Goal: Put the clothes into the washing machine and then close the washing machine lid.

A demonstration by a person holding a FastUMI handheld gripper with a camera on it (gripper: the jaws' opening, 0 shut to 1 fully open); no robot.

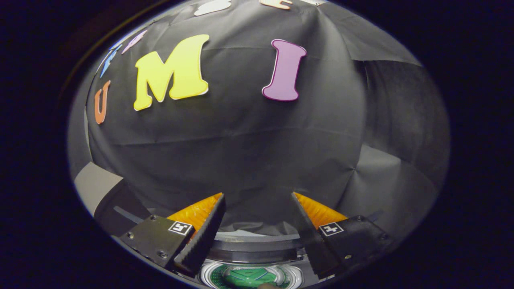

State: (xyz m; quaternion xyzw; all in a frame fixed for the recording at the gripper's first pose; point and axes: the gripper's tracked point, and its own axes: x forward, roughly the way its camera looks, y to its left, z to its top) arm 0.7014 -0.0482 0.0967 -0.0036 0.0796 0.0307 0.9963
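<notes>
Empty hand-held gripper (257, 208), fingers wide apart above washing machine (257, 245)

Fisheye cam rode on gripper (257, 208), looked fwd along its spread, empty fingers at booth wall (249, 144) close ahead; washing machine (257, 251) rim directly below.
</notes>
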